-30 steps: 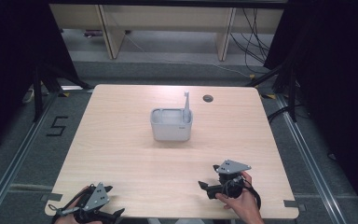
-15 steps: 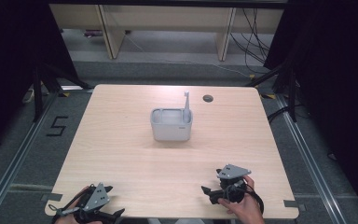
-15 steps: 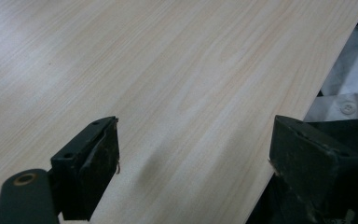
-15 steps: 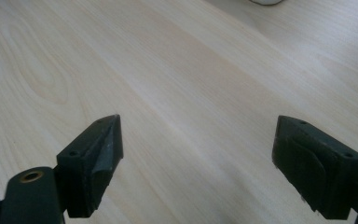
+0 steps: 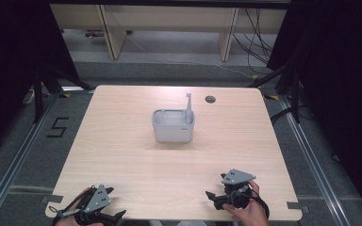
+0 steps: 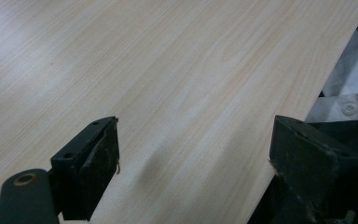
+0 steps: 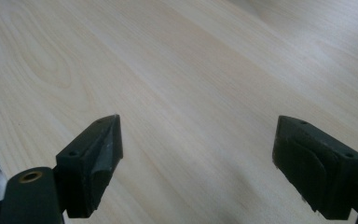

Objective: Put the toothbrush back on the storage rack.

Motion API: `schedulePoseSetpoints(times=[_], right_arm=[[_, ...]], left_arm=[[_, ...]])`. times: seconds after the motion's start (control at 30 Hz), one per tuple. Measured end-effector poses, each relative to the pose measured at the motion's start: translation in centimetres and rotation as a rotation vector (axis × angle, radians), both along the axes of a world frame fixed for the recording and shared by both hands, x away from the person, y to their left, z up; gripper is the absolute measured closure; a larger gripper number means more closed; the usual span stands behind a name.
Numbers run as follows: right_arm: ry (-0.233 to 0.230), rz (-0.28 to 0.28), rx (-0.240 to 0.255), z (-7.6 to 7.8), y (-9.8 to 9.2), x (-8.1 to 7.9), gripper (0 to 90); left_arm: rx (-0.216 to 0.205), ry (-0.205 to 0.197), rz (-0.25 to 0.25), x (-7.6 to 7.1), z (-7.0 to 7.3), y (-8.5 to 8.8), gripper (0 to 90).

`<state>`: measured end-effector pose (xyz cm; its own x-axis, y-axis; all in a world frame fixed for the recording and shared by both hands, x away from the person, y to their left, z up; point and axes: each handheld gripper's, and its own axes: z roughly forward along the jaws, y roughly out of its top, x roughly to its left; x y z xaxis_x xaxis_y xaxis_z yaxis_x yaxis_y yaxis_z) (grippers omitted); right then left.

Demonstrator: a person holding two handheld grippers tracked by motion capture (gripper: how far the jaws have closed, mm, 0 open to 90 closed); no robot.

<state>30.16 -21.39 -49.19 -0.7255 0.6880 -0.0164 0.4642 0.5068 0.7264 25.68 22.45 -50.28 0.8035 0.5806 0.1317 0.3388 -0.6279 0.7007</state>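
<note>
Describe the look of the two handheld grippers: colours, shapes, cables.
Both are black with two blocky jaws. The left gripper and the right gripper each carry a grey three-cornered plate on top, and a dark cable loops from each. In the gripper views, small screw holes mark the jaws and the pads look worn.

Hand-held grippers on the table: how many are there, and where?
2. The left hand-held gripper sits at the table's near-left edge, jaws open; the right hand-held gripper sits near the near-right corner, jaws open. Both are far from the grey container.
</note>
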Motion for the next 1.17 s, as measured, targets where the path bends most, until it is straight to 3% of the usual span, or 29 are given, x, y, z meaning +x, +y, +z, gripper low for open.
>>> schedulePoseSetpoints(times=[0.17, 0.23, 0.27, 0.4, 0.53, 0.63, 0.73, 0.77, 0.9, 1.17], right_arm=[[0.026, -0.017, -0.005, -0.1, -0.1, -0.4, 16.8], [0.01, -0.004, -0.013, -0.2, -0.2, -0.3, 16.7], [0.038, -0.024, -0.009, -0.1, -0.2, -0.6, 16.7], [0.008, -0.011, -0.015, -0.2, -0.4, -0.6, 16.6], [0.033, -0.021, -0.017, -0.2, -0.5, -0.9, 16.6], [0.033, -0.023, -0.014, -0.3, -0.6, -1.0, 16.6], [0.001, -0.001, -0.025, -0.3, -0.8, -0.9, 16.6], [0.01, -0.013, -0.019, -0.3, -0.8, -1.0, 16.6], [0.03, -0.028, -0.018, -0.3, -0.7, -1.2, 16.6], [0.008, -0.019, -0.027, -0.4, -0.8, -1.0, 16.6]], left_arm=[[-0.001, -0.001, 0.005, 0.0, 0.0, 0.0, 15.7], [-0.012, 0.003, 0.008, -0.1, -0.1, -0.1, 15.7], [-0.004, 0.002, 0.004, 0.0, 0.0, 0.0, 15.7], [-0.011, 0.002, 0.006, -0.1, -0.1, -0.1, 15.7], [0.007, -0.002, 0.005, 0.0, 0.0, 0.0, 15.7], [-0.011, 0.008, 0.007, -0.1, -0.1, -0.1, 15.7], [0.007, -0.003, 0.006, 0.0, 0.0, 0.0, 15.7], [-0.012, 0.0, 0.008, -0.1, -0.1, -0.1, 15.7], [-0.008, -0.005, 0.007, 0.0, -0.1, 0.0, 15.7], [-0.011, 0.003, 0.007, -0.1, -0.1, -0.1, 15.7]])
